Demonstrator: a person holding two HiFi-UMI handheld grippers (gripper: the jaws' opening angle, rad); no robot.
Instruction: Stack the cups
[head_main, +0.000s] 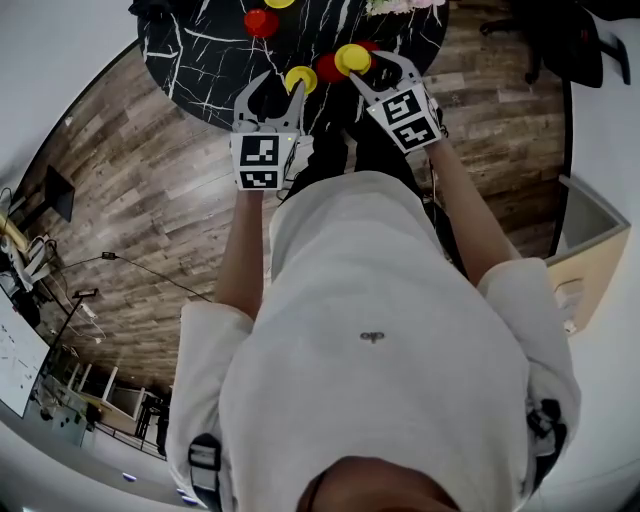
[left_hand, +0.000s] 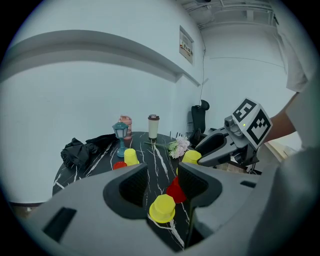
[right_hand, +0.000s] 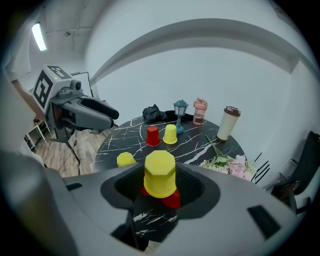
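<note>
Right gripper view: right tool (right_hand: 160, 184) grips yellow cup (right_hand: 160, 172) (inverted).

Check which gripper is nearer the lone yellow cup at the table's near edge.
Left: the left gripper has that yellow cup ahead of its open jaws; the right gripper is past the red cup.

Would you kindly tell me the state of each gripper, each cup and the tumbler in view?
left gripper: open, around the loose yellow cup.
right gripper: shut on the held yellow cup.
held yellow cup: upside down, over the near red cup; seating unclear.
loose yellow cup: upside down, unstacked.
near red cup: upside down, under the held one.
far red cup: upside down, unstacked.
far yellow cup: upside down, unstacked.
tumbler: upright, lid on.
</note>
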